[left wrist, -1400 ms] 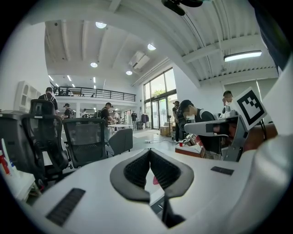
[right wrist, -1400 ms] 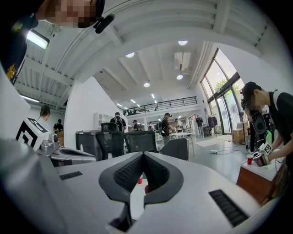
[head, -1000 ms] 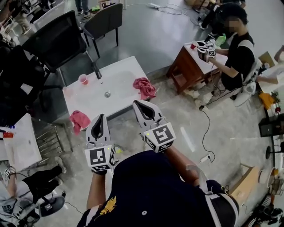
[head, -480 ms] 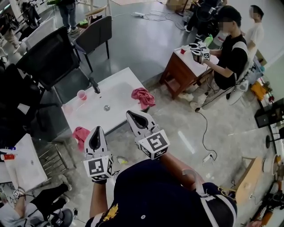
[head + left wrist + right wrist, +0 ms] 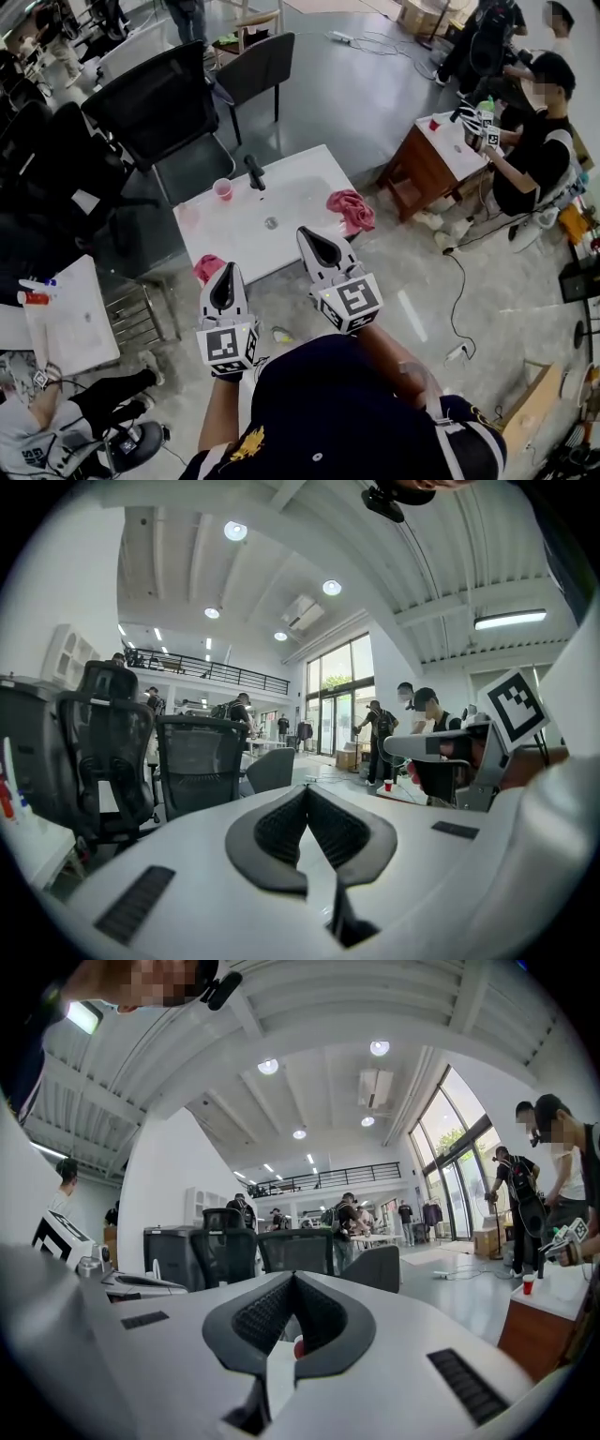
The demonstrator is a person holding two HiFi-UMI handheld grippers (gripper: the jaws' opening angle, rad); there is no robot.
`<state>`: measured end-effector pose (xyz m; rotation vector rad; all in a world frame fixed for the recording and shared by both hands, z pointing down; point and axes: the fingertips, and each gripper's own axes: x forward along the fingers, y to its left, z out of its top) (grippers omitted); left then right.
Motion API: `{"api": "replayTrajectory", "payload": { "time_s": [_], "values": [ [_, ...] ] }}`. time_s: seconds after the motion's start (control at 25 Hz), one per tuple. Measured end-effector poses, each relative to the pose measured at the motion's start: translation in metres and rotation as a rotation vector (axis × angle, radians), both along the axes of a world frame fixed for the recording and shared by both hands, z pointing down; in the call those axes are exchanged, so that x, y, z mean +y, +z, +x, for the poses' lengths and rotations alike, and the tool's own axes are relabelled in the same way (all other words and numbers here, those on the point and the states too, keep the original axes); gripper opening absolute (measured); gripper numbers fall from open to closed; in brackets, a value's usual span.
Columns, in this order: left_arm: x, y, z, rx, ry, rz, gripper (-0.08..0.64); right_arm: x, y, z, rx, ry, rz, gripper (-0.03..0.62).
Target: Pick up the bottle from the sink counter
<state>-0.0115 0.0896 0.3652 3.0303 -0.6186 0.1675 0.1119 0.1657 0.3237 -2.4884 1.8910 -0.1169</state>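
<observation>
Honestly, quick rundown of this moment:

left tool (image 5: 226, 271): pinched fully together with nothing in it. Its own view shows the two dark pads meeting at the tip.

right tool (image 5: 304, 232): same deal, closed tight and empty.

bottle: can't find it. Nothing on the sink desk (image 5: 309, 176) reads as a bottle from the head view. Both tool views look level across the room at chairs and people, not down at the desk top.

hard to tell: a small yellow-green thing (image 5: 281, 335) lies on the floor just in front of the desk, between the two tools, and it's too small to name. A red speck (image 5: 298, 1346) shows through the gap low behind the right tool's pads. No idea what it is.

on the desk: a pink cup (image 5: 223, 189) sits just beside the black faucet (image 5: 255, 172) at the far edge, and a red cloth (image 5: 352, 208) lies at the right end. A pink cloth (image 5: 207, 267) is at the near left corner, partly behind the left tool's tip.

cut off: a dark cap (image 5: 319, 412) fills the bottom of the head view.

changed: compared with a second ago, the desk sits further right in the head view. The pink cloth was off to the left of the left tool then, and now it's right against the tip. Both tools are as closed as before.
</observation>
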Motion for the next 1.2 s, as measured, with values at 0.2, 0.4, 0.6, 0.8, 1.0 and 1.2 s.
{"api": "replayTrajectory", "payload": {
  "time_s": [0.2,0.4,0.6,0.8,1.0,1.2],
  "values": [
    [-0.03,-0.003,-0.035,0.015,-0.048,-0.034,0.018,-0.021,0.001,-0.026,-0.011,0.004,-0.023,0.026],
    [-0.059,0.013,-0.064,0.002,-0.091,-0.063,0.018,-0.047,0.011,-0.042,-0.013,-0.011,-0.051,0.026],
    [-0.071,0.02,-0.065,-0.008,-0.117,-0.073,0.018,-0.064,0.016,-0.038,-0.016,-0.023,-0.058,0.026],
    [-0.079,0.014,-0.061,-0.01,-0.124,-0.066,0.018,-0.08,0.017,-0.03,-0.033,-0.029,-0.051,0.026],
    [-0.101,0.018,-0.063,-0.023,-0.18,-0.066,0.018,-0.11,0.015,-0.027,-0.027,-0.074,-0.029,0.026],
    [-0.122,0.015,-0.055,-0.027,-0.224,-0.054,0.018,-0.137,0.013,-0.019,-0.024,-0.126,-0.02,0.026]
  ]
}}
